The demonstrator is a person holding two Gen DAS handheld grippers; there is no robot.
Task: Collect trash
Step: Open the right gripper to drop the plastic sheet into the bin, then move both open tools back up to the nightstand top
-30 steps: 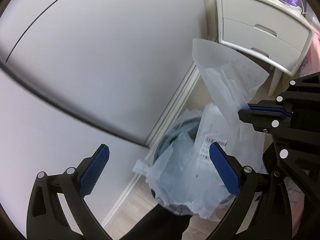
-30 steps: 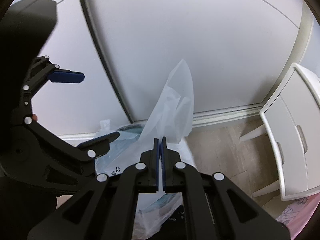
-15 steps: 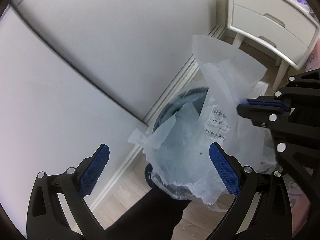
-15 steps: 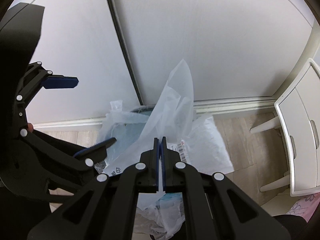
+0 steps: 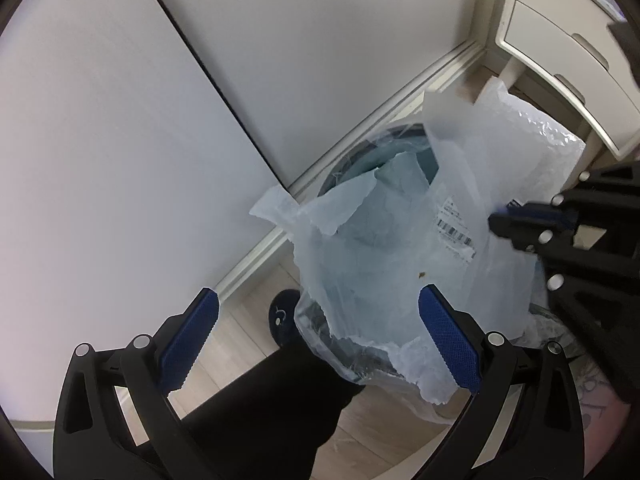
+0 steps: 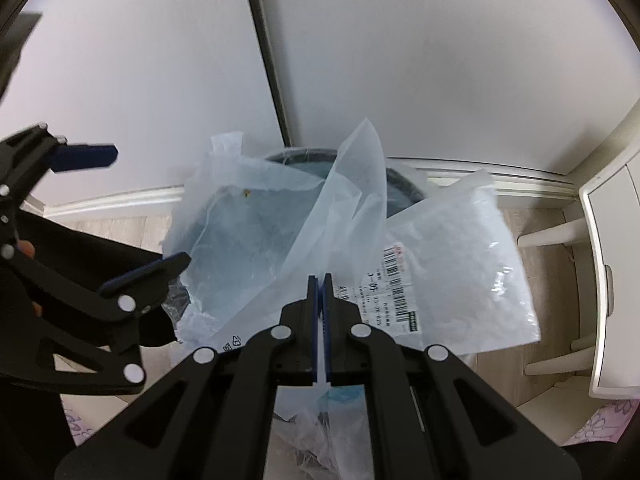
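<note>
A dark round trash bin [image 5: 384, 148] [image 6: 400, 184] lined with a clear bag [image 5: 360, 232] [image 6: 224, 216] stands on the floor by a white wall. My right gripper [image 6: 320, 280] [image 5: 504, 220] is shut on a clear plastic wrapper [image 6: 348, 184] [image 5: 456, 152] and holds it over the bin. A bubble mailer with a barcode label [image 6: 452, 272] [image 5: 532, 152] lies across the bin's right rim. My left gripper [image 5: 316, 320] [image 6: 132, 208] is open and empty, just above the bin's near-left edge.
A white nightstand with drawers [image 5: 568, 40] [image 6: 612, 264] stands right of the bin. A white wall with a dark vertical seam [image 5: 208, 76] [image 6: 268, 60] and a skirting board [image 6: 120, 200] are behind. Wood floor [image 5: 240, 340] and a dark-clothed leg [image 5: 280, 400] are below.
Both grippers have tilted down toward the bin, which now sits more centrally in both views. The held wrapper has come lower over the bin opening. The left gripper stays open.
</note>
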